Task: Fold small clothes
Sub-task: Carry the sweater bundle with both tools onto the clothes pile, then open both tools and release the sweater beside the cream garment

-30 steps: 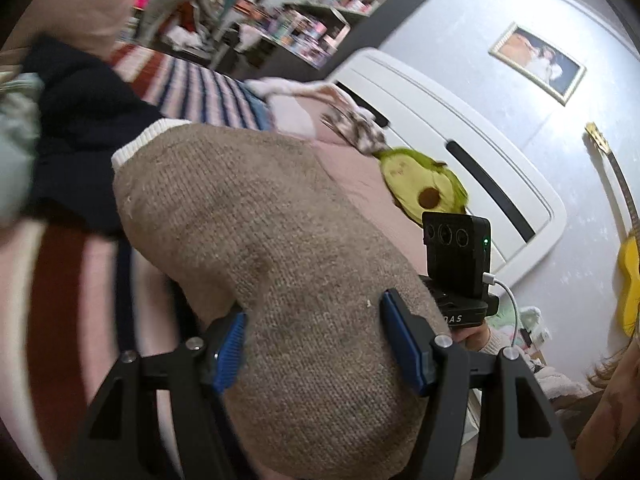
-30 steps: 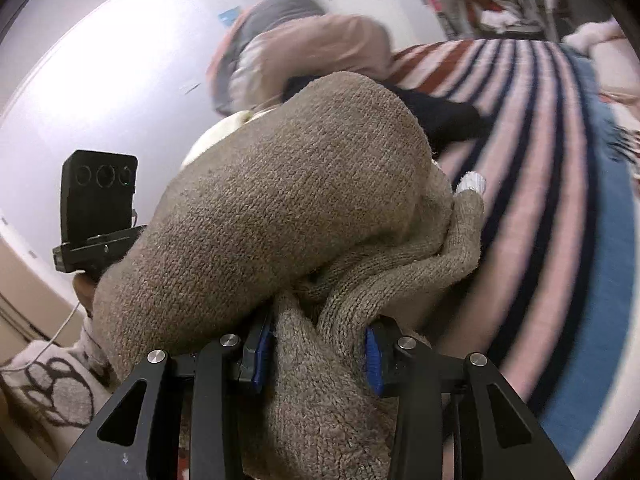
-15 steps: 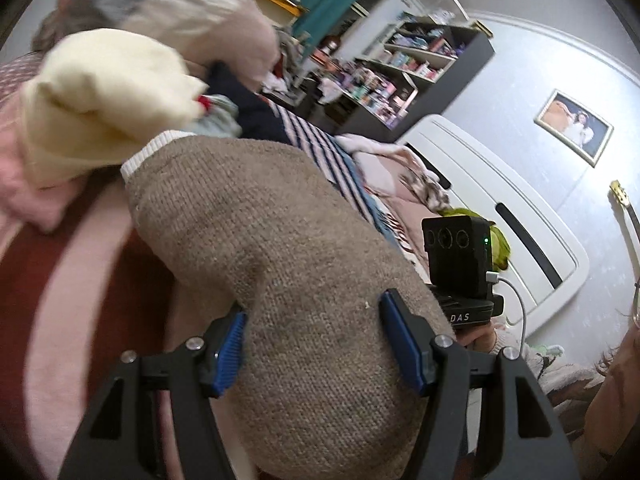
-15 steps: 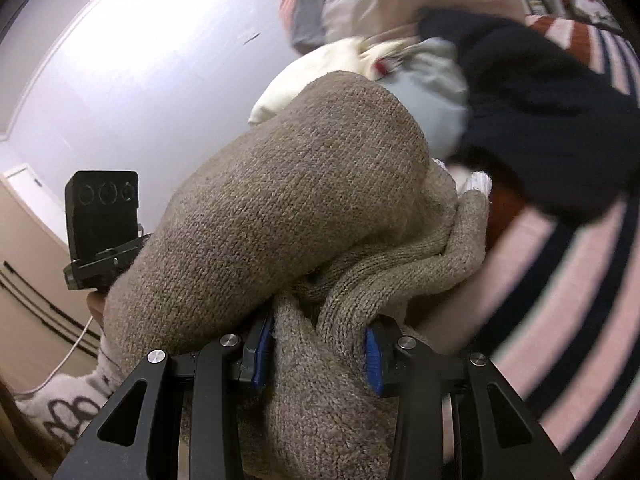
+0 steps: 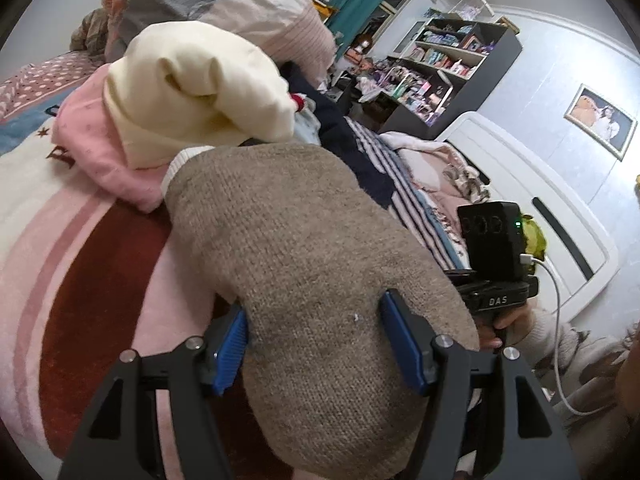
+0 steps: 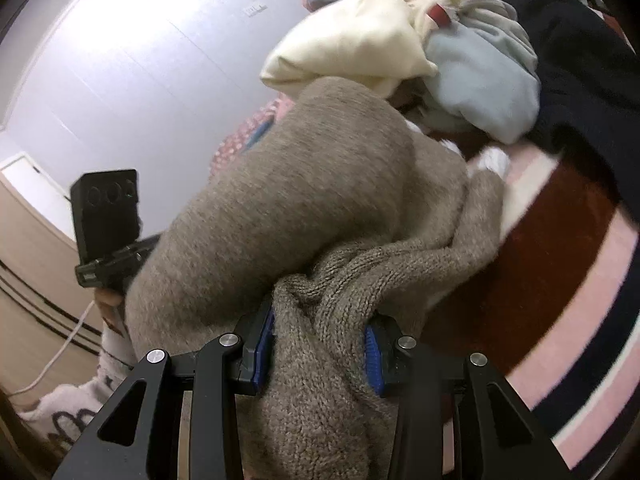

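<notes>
Garment: a brown knit sweater (image 5: pixel 296 264), folded into a thick rounded bundle, held up between the two grippers over the near part of a striped blanket.
Knit: fine and even on the smooth outer face; coarser and ropy where the fabric bunches in the right wrist view (image 6: pixel 360 264).
Trim: a white ribbed edge (image 5: pixel 182 162) at the far end of the bundle; a white cuff tip (image 6: pixel 494 162) pokes out on the right side.
Left gripper (image 5: pixel 316 344): jaws fairly wide, blue pads pressed against both sides of the bundle's near end.
Right gripper (image 6: pixel 318 350): jaws narrower, blue pads pinching a gathered wad of the same sweater.
Hands: each view shows the other gripper's black camera block with fingers gripping below it (image 5: pixel 508 322).
Striped blanket (image 5: pixel 92 280): pink, dark red and white bands under the sweater; navy stripes farther right.
Clothes pile: just beyond the sweater's far end: a cream garment (image 5: pixel 192 88) on a pink one (image 5: pixel 92 140), a pale blue piece (image 6: pixel 480 80), a dark navy one (image 6: pixel 580 52).
Background: dark shelving (image 5: pixel 448 68), white headboard (image 5: pixel 540 200), framed picture (image 5: pixel 600 120) on the far wall.
</notes>
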